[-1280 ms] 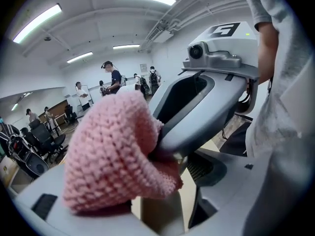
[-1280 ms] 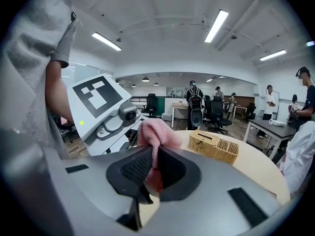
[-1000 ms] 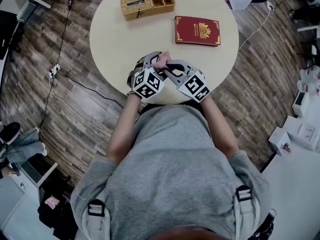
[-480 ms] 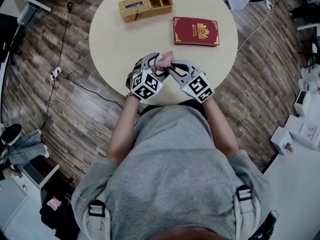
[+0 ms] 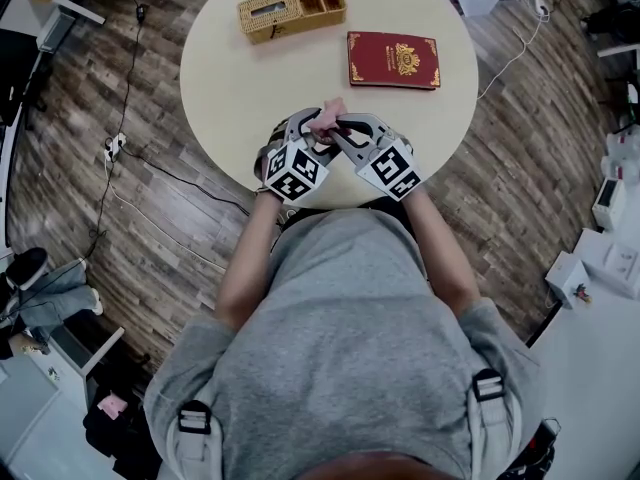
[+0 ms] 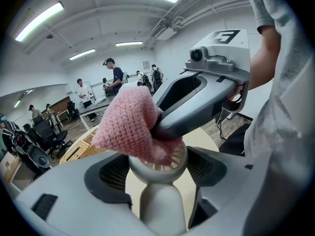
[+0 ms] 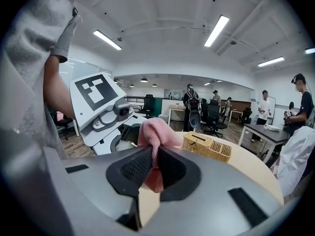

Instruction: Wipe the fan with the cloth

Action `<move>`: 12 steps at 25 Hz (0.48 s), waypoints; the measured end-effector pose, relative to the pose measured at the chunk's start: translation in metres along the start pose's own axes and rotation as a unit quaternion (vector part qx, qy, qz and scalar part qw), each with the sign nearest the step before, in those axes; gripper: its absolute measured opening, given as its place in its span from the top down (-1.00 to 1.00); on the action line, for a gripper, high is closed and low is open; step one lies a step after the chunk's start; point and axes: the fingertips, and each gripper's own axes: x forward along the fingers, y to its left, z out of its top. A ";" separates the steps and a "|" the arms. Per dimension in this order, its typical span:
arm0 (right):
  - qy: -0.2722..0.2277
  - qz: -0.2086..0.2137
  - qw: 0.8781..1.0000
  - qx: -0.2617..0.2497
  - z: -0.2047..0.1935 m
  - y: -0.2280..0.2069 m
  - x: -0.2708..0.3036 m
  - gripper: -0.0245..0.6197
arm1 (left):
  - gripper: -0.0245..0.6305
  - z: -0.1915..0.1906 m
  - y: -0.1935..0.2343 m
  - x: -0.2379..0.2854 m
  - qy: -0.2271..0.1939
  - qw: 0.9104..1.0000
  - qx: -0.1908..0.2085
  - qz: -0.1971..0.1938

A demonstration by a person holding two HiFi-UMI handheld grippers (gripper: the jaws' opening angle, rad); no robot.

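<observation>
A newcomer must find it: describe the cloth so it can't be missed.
Find the round cream table, then its near edge where the two grippers meet. The cloth is pinched in the right gripper and pressed on the small white fan in the left gripper. It alone is pink and knitted.

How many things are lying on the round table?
2. A basket sits far left on the table, a book far right. The left gripper and right gripper may hide something small near the edge.
</observation>
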 end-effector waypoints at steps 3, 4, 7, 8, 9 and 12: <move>0.002 0.006 1.000 -0.008 0.002 0.003 0.004 0.79 | -0.20 0.000 -0.002 0.001 0.002 1.000 0.001 -0.001; 0.002 0.009 1.000 -0.008 0.002 0.003 0.004 0.79 | -0.20 0.001 -0.002 0.001 0.002 1.000 0.002 -0.002; 0.007 0.014 1.000 -0.009 0.002 0.003 0.007 0.79 | -0.20 0.002 -0.002 0.004 0.004 1.000 0.003 -0.004; 0.008 0.015 1.000 -0.010 0.002 0.003 0.008 0.79 | -0.20 0.002 -0.002 0.006 0.005 1.000 0.004 -0.004; 0.009 0.017 1.000 -0.010 0.001 0.003 0.008 0.79 | -0.20 0.002 -0.002 0.007 0.005 1.000 0.004 -0.005; 0.012 0.023 1.000 -0.009 0.000 0.006 0.010 0.79 | -0.20 0.001 -0.003 0.008 0.007 1.000 0.005 -0.008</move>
